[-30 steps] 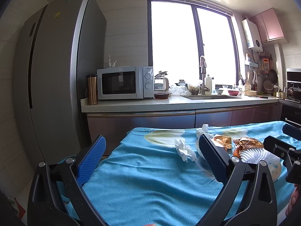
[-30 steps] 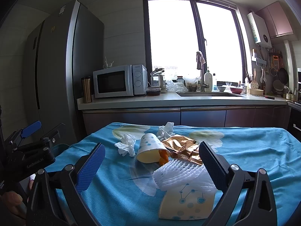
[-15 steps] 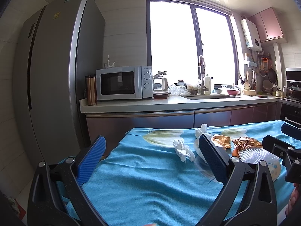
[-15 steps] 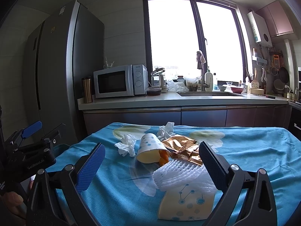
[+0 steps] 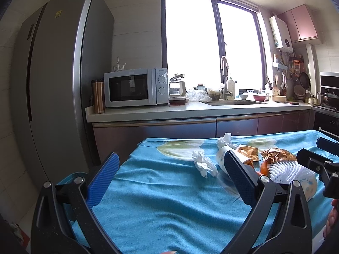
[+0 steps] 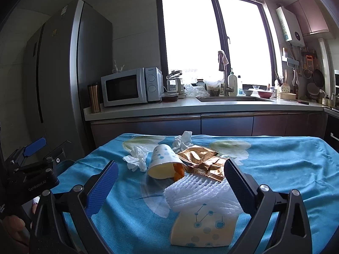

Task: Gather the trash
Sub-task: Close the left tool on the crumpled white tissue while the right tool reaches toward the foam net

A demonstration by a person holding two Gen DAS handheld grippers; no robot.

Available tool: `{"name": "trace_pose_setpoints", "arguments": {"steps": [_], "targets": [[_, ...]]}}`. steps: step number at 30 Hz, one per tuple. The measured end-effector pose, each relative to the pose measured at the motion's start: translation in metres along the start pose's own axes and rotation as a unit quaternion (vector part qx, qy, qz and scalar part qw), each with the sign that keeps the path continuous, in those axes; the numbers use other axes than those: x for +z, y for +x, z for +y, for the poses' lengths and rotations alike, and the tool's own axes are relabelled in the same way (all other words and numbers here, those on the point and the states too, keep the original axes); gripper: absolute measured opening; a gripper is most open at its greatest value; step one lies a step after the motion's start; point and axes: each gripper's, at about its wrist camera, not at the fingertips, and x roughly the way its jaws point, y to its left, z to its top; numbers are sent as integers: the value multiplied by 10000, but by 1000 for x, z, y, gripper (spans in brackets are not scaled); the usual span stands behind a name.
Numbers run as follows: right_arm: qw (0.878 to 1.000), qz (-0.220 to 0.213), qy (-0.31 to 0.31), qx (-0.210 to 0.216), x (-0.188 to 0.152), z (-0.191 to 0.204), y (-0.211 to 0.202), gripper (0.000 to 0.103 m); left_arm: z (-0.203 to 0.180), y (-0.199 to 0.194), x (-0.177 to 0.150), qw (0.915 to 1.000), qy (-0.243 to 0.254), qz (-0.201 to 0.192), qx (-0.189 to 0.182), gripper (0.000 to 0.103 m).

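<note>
Left gripper (image 5: 169,177): held low and level over the near left part of the blue tablecloth (image 5: 152,207), fingers pointing toward the kitchen counter (image 5: 190,111). Jaws spread wide, nothing between them. Bare cloth under it.

Right gripper (image 6: 169,182): level too, just above the cloth, aimed at the trash pile. Jaws spread wide, empty. White foam net (image 6: 201,192) lies between the two fingers, not gripped.

Trash, all clustered mid-table on the cloth:
- paper cup (image 6: 163,165) tipped on its side, mouth toward the camera, orange peel (image 6: 179,170) at its mouth
- crumpled tissue (image 6: 136,158) just left of the cup; a second tissue (image 6: 182,140) behind it
- gold snack wrapper (image 6: 203,160) right of the cup, touching the foam net's far edge
- flattened paper cup (image 6: 203,226) nearest the right gripper, partly under the foam net

From the left wrist view the pile sits to the right; the near tissue (image 5: 203,164) lies apart from the rest.

Background: microwave (image 5: 135,87), steel flask (image 5: 97,96), fridge (image 5: 55,84), sink under the window.
</note>
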Motion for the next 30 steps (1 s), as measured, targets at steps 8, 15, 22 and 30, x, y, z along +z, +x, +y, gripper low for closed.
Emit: {"name": "trace_pose_setpoints", "arguments": {"steps": [8,15,22,30], "targets": [[9982,412,368,-234,-10,-34,15,96,-13,31,-6,9982,149,467,-351,98],[9959,709,528,-181,-9,-54,36,87,-21,85,-10,9924,98,1096,-556,98],[9907,1018,903,-59,9,-79,66,83,-26,153,-15,9801,-2,1832,-762,98],[9754,1625,1475,218,6,-102,104,76,-39,211,-18,9581,-84,2585,-1228,84]]}}
